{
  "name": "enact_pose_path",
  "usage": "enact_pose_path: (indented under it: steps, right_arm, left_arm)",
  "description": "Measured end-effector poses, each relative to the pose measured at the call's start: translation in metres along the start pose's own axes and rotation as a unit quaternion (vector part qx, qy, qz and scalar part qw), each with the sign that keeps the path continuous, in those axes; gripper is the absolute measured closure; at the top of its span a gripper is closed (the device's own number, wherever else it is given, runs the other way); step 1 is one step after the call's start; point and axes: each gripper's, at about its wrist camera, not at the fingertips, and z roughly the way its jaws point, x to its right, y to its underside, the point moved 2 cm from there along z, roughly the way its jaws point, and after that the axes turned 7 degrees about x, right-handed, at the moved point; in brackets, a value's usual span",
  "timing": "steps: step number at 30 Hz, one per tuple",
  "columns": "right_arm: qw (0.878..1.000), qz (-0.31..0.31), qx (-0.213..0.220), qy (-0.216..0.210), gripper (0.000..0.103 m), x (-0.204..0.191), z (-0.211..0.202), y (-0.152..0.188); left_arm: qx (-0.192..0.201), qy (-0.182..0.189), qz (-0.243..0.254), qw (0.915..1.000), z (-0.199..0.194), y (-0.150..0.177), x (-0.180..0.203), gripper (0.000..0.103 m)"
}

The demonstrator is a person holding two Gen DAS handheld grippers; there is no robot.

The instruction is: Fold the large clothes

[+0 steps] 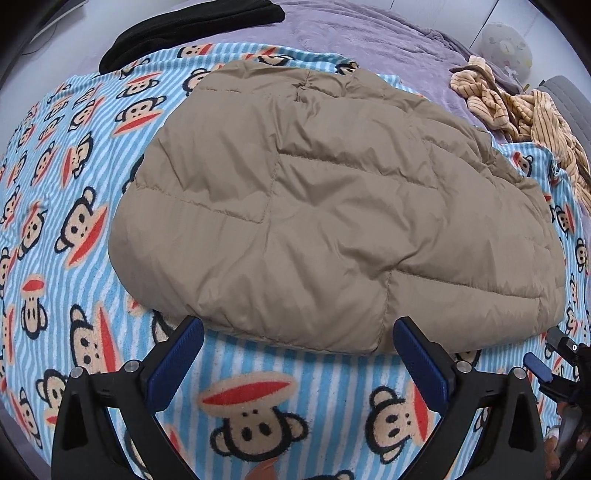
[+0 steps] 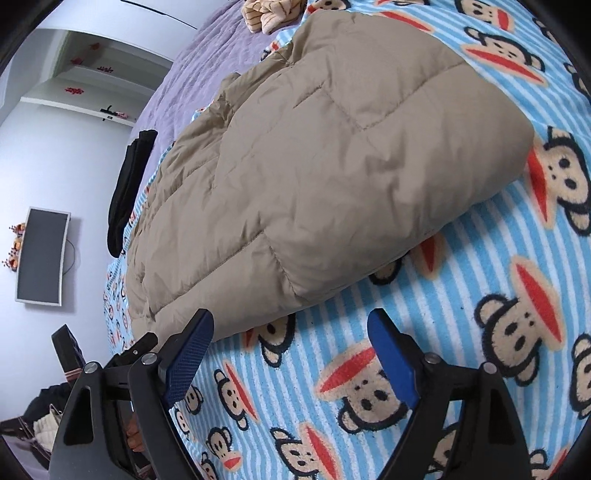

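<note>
A tan quilted puffer jacket (image 1: 332, 206) lies folded into a thick bundle on a blue-striped blanket with monkey faces (image 1: 74, 221). My left gripper (image 1: 299, 328) is open, its blue pads on either side of the jacket's near edge without pressing on it. In the right wrist view the same jacket (image 2: 332, 166) runs from the upper right down to the lower left. My right gripper (image 2: 291, 319) is open over the blanket (image 2: 461, 277), just in front of the jacket's near corner, with nothing between its fingers. The right gripper's tip (image 1: 554, 354) also shows at the left view's lower right.
A black garment (image 1: 192, 33) lies at the blanket's far edge. A heap of tan striped clothing (image 1: 517, 107) rests on the purple bedsheet (image 1: 369, 37). A pale round cushion (image 1: 506, 44) sits behind it. A dark screen (image 2: 42, 254) hangs on the white wall.
</note>
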Motion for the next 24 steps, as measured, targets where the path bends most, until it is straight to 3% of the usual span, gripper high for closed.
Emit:
enact_pose_path:
  steps: [2, 5, 11, 14, 16, 22, 24]
  right_arm:
    - [1.0, 0.013, 0.0, -0.007, 0.015, 0.003, 0.003, 0.001]
    - [0.999, 0.036, 0.004, -0.02, 0.0, 0.012, 0.002, 0.003]
    - [0.998, 0.05, 0.009, -0.023, 0.0, 0.018, 0.003, 0.004]
    - [0.998, 0.062, 0.012, -0.027, 0.0, 0.021, 0.002, 0.0]
    - [0.997, 0.067, 0.012, -0.029, 0.0, 0.022, 0.002, -0.002]
    - [0.993, 0.107, 0.014, -0.051, 0.0, 0.031, 0.008, -0.013]
    - [0.991, 0.124, 0.012, -0.058, 0.0, 0.034, 0.013, -0.016]
  left_arm:
    - [-0.008, 0.007, -0.009, 0.9999, 0.001, 0.004, -0.005, 0.001]
    - [-0.013, 0.029, -0.049, 0.9983, -0.002, 0.009, -0.02, 0.001]
    - [-0.021, 0.066, -0.145, 0.987, 0.001, 0.021, -0.058, 0.001]
    - [-0.038, 0.148, -0.197, 0.9685, 0.01, 0.025, -0.073, 0.001]
    - [-0.039, 0.177, -0.228, 0.9568, 0.015, 0.025, -0.083, 0.001]
    - [-0.055, 0.226, -0.268, 0.9348, 0.041, 0.026, -0.092, 0.001]
    - [-0.062, 0.23, -0.274, 0.9319, 0.051, 0.026, -0.09, 0.001]
